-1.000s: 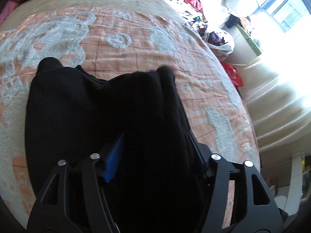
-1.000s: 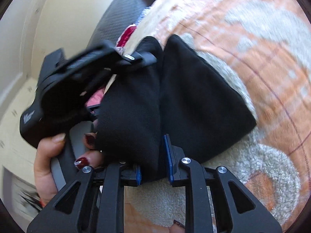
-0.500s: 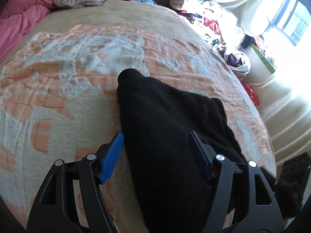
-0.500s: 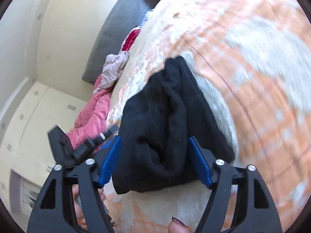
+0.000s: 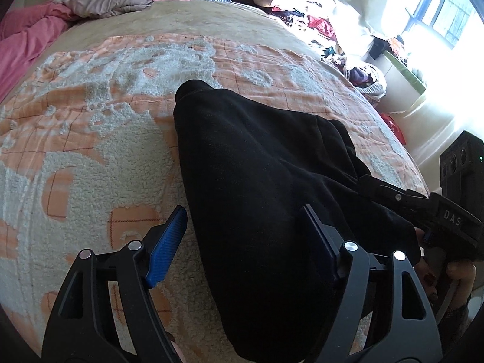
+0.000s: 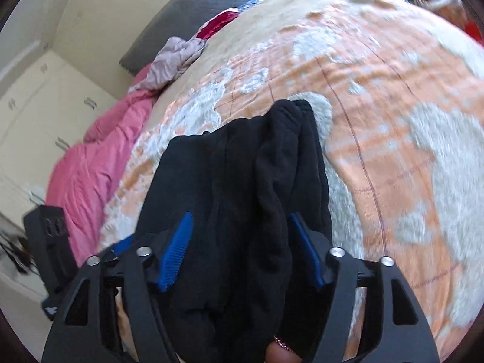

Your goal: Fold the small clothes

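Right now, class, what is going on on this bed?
A person holding a gripper in each hand is folding a black garment on an orange and white blanket. The garment lies folded into a bundle. The left gripper and right gripper both hang over it, jaws open and astride the cloth. The left jaws have just been opening, the right closing.

A bed [image 5: 90, 157] fills the room, spread with an orange-and-white fleecy blanket [image 5: 127, 69] and backed by a dark grey padded headboard [image 6: 193, 9]. A pink duvet [image 6: 90, 163] lies bunched along one side near pale wardrobe doors [image 6: 33, 115]. Hard daylight pours through a window [image 5: 444, 9] over cream curtains [image 5: 363, 9] and a heap of mixed clothes [image 5: 305, 12].
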